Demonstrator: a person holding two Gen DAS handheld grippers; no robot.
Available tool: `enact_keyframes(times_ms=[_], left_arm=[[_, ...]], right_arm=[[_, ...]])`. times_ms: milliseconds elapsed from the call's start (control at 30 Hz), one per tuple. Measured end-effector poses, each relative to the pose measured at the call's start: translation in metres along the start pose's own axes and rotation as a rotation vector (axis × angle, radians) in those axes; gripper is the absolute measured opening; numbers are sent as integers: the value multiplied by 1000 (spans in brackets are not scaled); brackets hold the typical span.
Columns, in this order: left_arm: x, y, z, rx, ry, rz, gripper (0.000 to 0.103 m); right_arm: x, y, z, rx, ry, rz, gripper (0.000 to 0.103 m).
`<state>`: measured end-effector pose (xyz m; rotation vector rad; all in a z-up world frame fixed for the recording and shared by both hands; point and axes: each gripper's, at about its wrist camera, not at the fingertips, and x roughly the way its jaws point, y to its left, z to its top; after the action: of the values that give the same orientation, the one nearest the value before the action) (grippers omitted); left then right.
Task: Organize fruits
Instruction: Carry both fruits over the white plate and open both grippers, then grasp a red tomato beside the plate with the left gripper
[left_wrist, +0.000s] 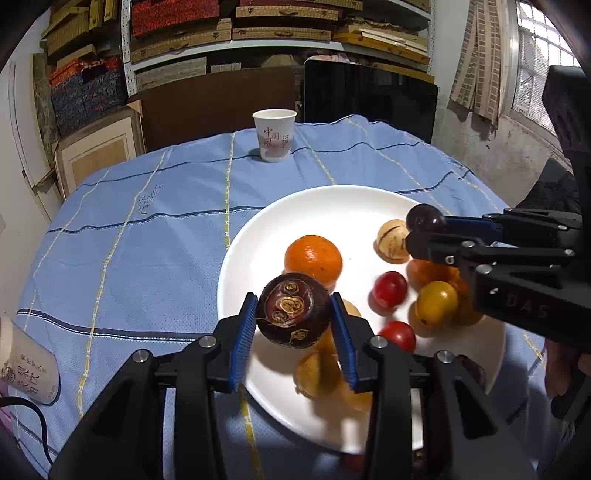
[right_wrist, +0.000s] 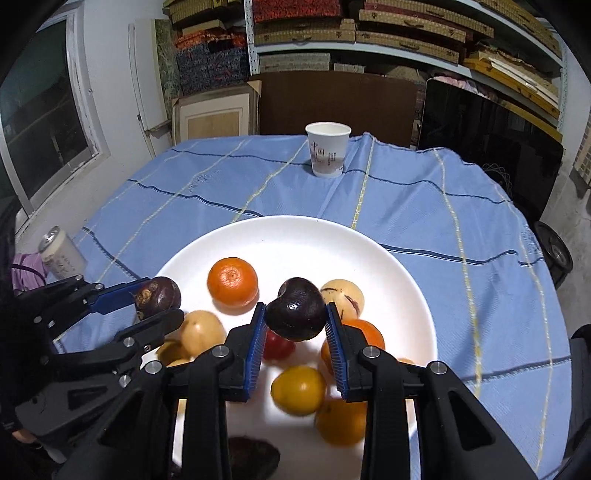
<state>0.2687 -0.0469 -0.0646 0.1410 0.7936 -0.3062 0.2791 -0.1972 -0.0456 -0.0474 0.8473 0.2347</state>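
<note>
A white plate (left_wrist: 332, 206) (right_wrist: 295, 236) on the blue cloth holds an orange (left_wrist: 313, 258) (right_wrist: 232, 282), red and yellow tomatoes (left_wrist: 389, 290) (right_wrist: 298, 389), and a pale round fruit (left_wrist: 392, 240) (right_wrist: 343, 297). My left gripper (left_wrist: 294, 317) (right_wrist: 159, 301) is shut on a dark brown water chestnut (left_wrist: 293, 310) (right_wrist: 158, 297) above the plate's left rim. My right gripper (right_wrist: 295, 317) (left_wrist: 417, 229) is shut on a dark purple fruit (right_wrist: 296, 314) (left_wrist: 424, 218) above the plate's middle.
A paper cup (left_wrist: 274, 134) (right_wrist: 328, 149) stands at the table's far side. A can (right_wrist: 62, 253) (left_wrist: 26, 363) lies at the left edge. Shelves, boxes and a dark screen (left_wrist: 369, 96) stand behind the table.
</note>
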Motion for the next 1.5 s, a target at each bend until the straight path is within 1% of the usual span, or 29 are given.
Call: enact_keyframes(times_ms=[100, 200, 267, 300, 333, 500, 567, 600, 733, 800, 967, 1100, 1200, 1267, 1300, 1367, 1500], left_arm=[[7, 3, 4, -5, -7, 7, 40], [10, 6, 6, -19, -2, 5, 41], [9, 7, 5, -29, -8, 7, 55], [6, 7, 5, -30, -17, 11, 58], [3, 7, 4, -32, -26, 13, 60], [-19, 3, -1, -33, -46, 2, 61], [-29, 0, -5, -26, -55, 1, 66], [-35, -1, -8, -26, -61, -1, 67], [-60, -7, -24, -19, -66, -13, 69], [-73, -11, -35, -13, -57, -26, 72], [-96, -28, -76, 59, -28, -42, 75], [-98, -43, -111, 110, 2, -31, 75], [-92, -47, -123, 124, 27, -15, 75], [-91, -47, -128, 113, 41, -28, 75], [-92, -49, -130, 111, 43, -38, 75], [-96, -53, -132, 121, 39, -54, 75], [-105, -68, -139, 145, 38, -105, 75]], right_arm=[[14, 0, 2, 5, 14, -2, 32], [18, 0, 1, 2, 8, 5, 34], [14, -1, -2, 6, -7, 9, 47], [9, -2, -3, 8, -24, 1, 49], [7, -3, -3, 12, -29, 1, 49], [-21, -9, -12, 49, -68, 7, 49], [-32, -9, -19, 49, -81, 9, 49], [-39, -9, -24, 50, -84, 15, 49], [-63, -8, -47, 61, -96, 32, 50], [-76, -7, -62, 70, -100, 46, 51], [-100, -6, -109, 110, -104, 66, 56], [-104, -12, -149, 173, -104, 85, 57], [-100, -18, -167, 226, -94, 91, 58], [-97, -24, -174, 266, -79, 114, 59], [-99, -27, -177, 283, -90, 121, 61], [-101, -32, -179, 309, -110, 124, 74], [-94, -44, -181, 377, -88, 132, 74]])
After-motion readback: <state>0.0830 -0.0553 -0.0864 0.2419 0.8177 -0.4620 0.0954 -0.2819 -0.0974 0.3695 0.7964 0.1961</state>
